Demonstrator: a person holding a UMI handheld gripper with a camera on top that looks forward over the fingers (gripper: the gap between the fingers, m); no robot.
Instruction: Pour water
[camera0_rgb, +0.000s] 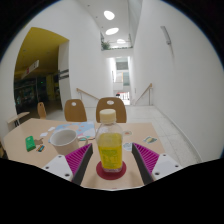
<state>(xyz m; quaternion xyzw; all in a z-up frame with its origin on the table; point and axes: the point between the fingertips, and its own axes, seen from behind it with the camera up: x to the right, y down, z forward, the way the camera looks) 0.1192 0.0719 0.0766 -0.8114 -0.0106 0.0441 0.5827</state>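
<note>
Bottle between gripper fingers on pink coaster

Gripper (111, 170) fingers sit low in the view, spread wide, magenta pads (70, 157) facing inward on both sides. Bottle (109, 146) stands upright between them with a visible gap at either side, so the fingers are open about it, not pressing. Bottle is clear plastic with a white cap, filled most of the way with yellow liquid. It rests on a round pink coaster (111, 172) on the light wooden table (40, 135), base roughly level with the fingertips.

Just left of the bottle and a little beyond the left finger: a white bowl (63, 139), upright, apart from the bottle. Further left on the table, a small green and white item (36, 145); cannot tell what it is. To the right of the bottle, a few small objects on the tabletop, too small to identify.

Beyond the table's far edge: two wooden chairs (75, 109), backs facing the table, side by side. Another chair or table at far left, partly cut off.

Farther back: white walls, a yellow wall section (40, 45) at left, a staircase with railing (146, 95) at right, and ceiling lights (109, 15) overhead.
</note>
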